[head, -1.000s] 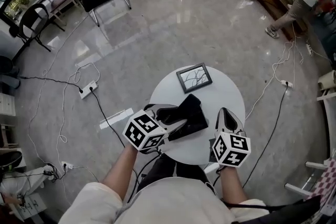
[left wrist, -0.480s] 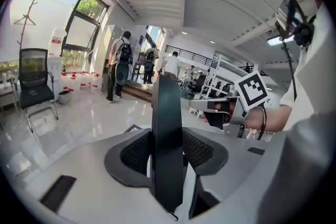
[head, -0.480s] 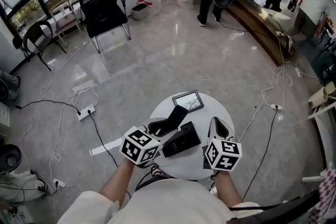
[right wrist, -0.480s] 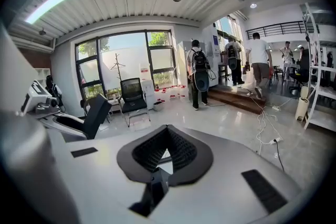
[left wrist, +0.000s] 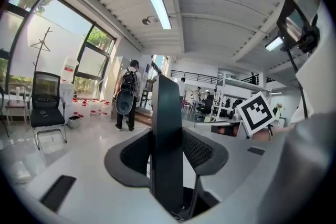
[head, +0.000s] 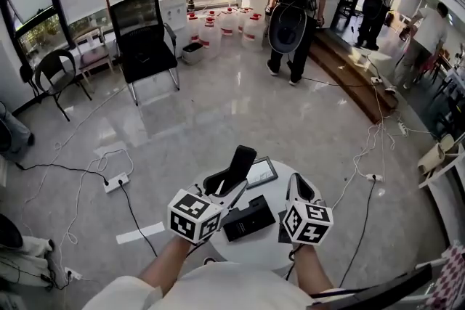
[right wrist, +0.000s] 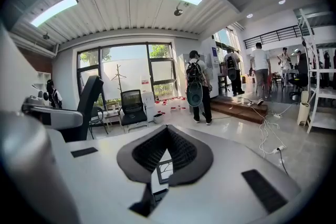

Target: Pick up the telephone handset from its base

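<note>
My left gripper (head: 227,184) is shut on the black telephone handset (head: 237,165), which stands tilted upward above the round white table (head: 270,252). In the left gripper view the handset (left wrist: 167,128) rises as a dark bar between the two pads. The black base (head: 249,218) lies on the table below, apart from the handset. My right gripper (head: 298,187) hovers to the right of the base with its fingertips together and nothing in them; its own view shows the closed gripper (right wrist: 167,131), and the handset (right wrist: 86,105) at the left.
A framed picture (head: 260,173) lies at the table's far side. On the floor around are cables and a power strip (head: 116,181). A black chair (head: 142,36), water jugs (head: 221,22) and people with backpacks (head: 294,3) are farther off.
Both grippers have risen. The handset has come up off the base and tipped more upright in the left gripper. The head view has tilted up toward the room.
</note>
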The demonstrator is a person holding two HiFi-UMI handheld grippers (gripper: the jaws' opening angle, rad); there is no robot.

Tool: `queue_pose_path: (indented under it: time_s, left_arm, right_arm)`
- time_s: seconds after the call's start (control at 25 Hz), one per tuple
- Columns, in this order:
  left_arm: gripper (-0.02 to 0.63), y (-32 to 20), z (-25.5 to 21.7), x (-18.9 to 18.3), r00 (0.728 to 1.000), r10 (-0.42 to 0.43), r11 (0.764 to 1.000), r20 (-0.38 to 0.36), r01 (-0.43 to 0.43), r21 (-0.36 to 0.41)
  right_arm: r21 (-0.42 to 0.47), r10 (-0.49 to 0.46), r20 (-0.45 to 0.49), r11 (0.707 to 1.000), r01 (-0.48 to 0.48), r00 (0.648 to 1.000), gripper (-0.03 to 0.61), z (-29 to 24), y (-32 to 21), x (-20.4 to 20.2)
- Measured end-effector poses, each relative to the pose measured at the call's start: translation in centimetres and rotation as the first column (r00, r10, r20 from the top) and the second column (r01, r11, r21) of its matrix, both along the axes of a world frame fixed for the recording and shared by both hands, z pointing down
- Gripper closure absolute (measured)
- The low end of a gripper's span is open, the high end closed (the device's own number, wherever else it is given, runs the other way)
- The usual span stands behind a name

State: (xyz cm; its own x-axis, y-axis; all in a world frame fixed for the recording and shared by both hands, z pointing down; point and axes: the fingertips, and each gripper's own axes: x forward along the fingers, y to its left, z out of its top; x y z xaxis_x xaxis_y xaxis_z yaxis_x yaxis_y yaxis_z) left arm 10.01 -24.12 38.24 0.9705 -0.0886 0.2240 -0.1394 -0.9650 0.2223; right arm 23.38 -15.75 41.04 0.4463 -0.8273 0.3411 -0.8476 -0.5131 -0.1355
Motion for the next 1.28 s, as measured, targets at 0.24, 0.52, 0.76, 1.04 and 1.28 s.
queue_pose_path:
  time_s: [0.24, 0.52, 0.76, 1.04, 1.28]
  left_arm:
    - [0.416, -0.4, -3.7, -0.4, 0.993, -0.056, 0.99, -0.108, 0.069, 0.122]
    - [0.416, -0.4, -4.8, -0.9, 0.981, -0.109, 0.984, -0.16, 0.13, 0.125]
    - [0.416, -0.5, -4.4, -1.0, 0.973, -0.171, 0.976, -0.153, 0.189, 0.111]
    - [0.416, -0.1, -4.5, -1.0, 0.953, -0.259, 0.955, -0.156, 0.277, 0.109]
    - [0.416, 0.1, -5.6, -0.2, 0.936, -0.311, 0.934, -0.162, 0.333, 0.129]
  right_arm:
    - [0.027, -0.004, -0.047, 1.0, 0.006, 0.999, 0.554, -2.3, -0.4, -0.9]
    - [0.035, -0.003, -0.071, 0.999, 0.005, 0.997, 0.554, -3.2, 0.0, -2.1]
    - [0.059, -0.009, -0.111, 0.998, 0.016, 0.994, 0.554, -4.1, 0.2, -1.7]
    - [0.078, -0.045, -0.12, 0.995, 0.054, 0.992, 0.554, -4.2, 0.4, -0.8]
    - [0.1, -0.095, -0.148, 0.989, 0.11, 0.984, 0.554, -5.4, 0.0, 0.7]
